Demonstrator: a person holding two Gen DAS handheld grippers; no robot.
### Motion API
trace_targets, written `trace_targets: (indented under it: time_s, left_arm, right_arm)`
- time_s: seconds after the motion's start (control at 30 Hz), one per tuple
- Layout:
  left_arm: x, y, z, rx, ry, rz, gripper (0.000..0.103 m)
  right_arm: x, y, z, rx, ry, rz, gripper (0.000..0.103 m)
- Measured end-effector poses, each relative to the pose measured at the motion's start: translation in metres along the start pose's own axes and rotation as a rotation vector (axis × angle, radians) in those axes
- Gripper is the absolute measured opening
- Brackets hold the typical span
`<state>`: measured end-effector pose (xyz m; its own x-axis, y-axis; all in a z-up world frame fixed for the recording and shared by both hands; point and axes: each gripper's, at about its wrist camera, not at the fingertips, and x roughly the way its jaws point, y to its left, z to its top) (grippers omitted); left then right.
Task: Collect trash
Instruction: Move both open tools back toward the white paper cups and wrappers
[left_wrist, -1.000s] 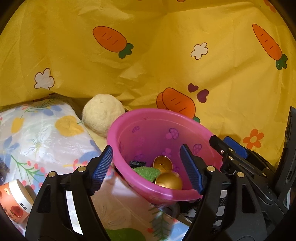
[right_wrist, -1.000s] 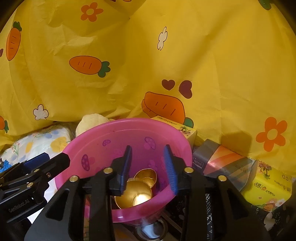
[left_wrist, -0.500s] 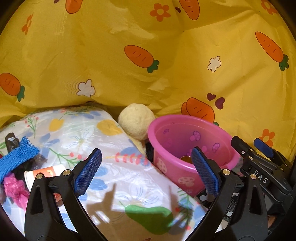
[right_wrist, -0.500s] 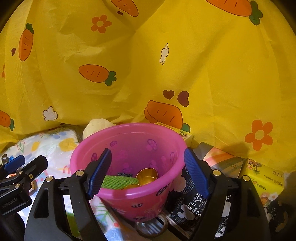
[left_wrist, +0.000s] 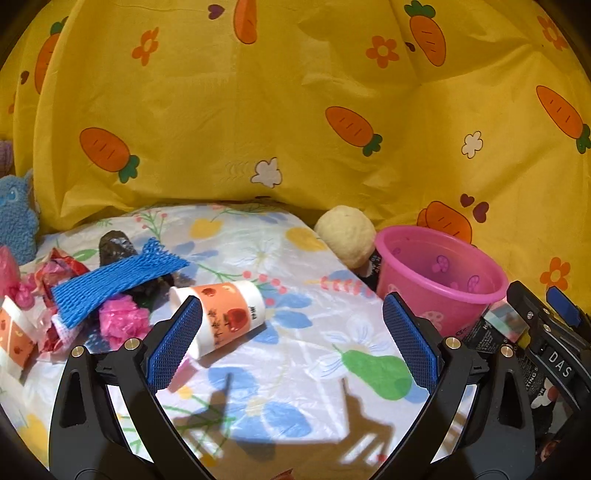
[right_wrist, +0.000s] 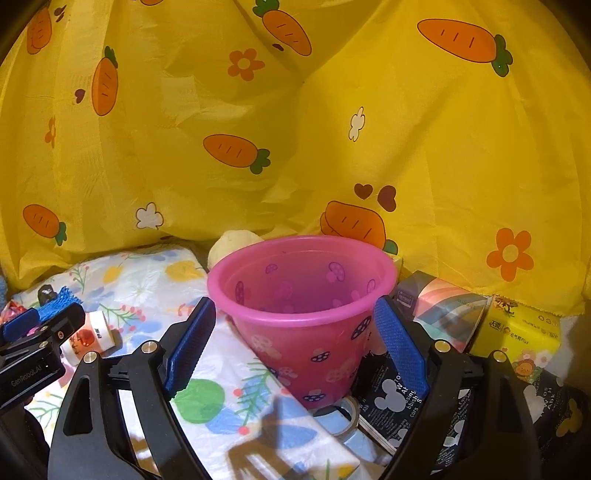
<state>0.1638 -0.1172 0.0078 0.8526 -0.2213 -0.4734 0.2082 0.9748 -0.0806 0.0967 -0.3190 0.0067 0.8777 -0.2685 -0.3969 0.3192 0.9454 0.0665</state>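
A pink bucket (left_wrist: 439, 280) (right_wrist: 306, 317) stands at the right edge of the floral sheet (left_wrist: 306, 373); its contents are hidden from here. My left gripper (left_wrist: 291, 332) is open and empty, low over the sheet. Just beyond its left fingertip (left_wrist: 177, 339) a paper cup (left_wrist: 225, 314) (right_wrist: 90, 334) lies on its side. Left of the cup lies a pile: a blue foam net (left_wrist: 114, 277), crumpled pink plastic (left_wrist: 122, 319), a red wrapper (left_wrist: 59, 266). My right gripper (right_wrist: 295, 332) faces the bucket with its jaws opening; nothing is pressed between them.
A cream ball (left_wrist: 345, 234) sits behind the bucket and a blue plush toy (left_wrist: 16, 218) at far left. Tissue packs (right_wrist: 517, 332), a black printed bag (right_wrist: 391, 398) and a tape roll (right_wrist: 343, 417) crowd the right. Yellow carrot cloth (right_wrist: 258, 147) hangs behind.
Both grippers drew back from the bucket. The left one swung left, bringing the cup and trash pile into view. The right jaws spread wider, and the gold pieces inside the bucket dropped out of sight.
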Motion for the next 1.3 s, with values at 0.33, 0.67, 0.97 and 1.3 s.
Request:
trace_targets:
  time_s: [0.33,0.67,0.97,1.3]
  left_arm:
    - [-0.037,0.053,-0.030,-0.038,0.008,0.108,0.097]
    - [-0.070,0.113,-0.046,-0.099,-0.004,0.227,0.097]
    - [-0.091,0.172,-0.055,-0.148,-0.002,0.337,0.097]
    - [-0.091,0.240,-0.051,-0.217,0.033,0.416,0.096]
  right_arm:
    - [-0.025,0.046,-0.022,-0.049,0.015,0.107,0.085]
    - [-0.039,0.098,-0.034,-0.121,0.027,0.209,0.085]
    - [-0.044,0.151,-0.044,-0.193,0.052,0.336,0.085]
    - [-0.036,0.212,-0.050,-0.263,0.097,0.466,0.085]
